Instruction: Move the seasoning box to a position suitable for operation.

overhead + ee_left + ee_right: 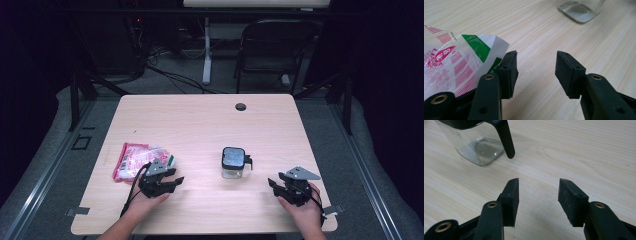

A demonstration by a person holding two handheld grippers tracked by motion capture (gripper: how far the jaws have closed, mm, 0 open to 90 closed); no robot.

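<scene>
A crinkled red-and-white plastic packet with a green patch [141, 159] is seen lying flat at the left of the pale wood-grain counter [200, 125], its long axis running from near-left to far-right. The left gripper [176, 181] is held just beside it, fingers [510, 71] released, nothing between them. A square clear glass jar with a black lid and handle [234, 162] stands upright at mid-counter. The right gripper [271, 183] is parted too, empty.

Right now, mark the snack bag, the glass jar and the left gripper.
snack bag [134, 159]: high view, on its red-printed middle.
glass jar [233, 158]: high view, on its dark lid.
left gripper [536, 72]: left gripper view, midway between its open fingertips.
</scene>
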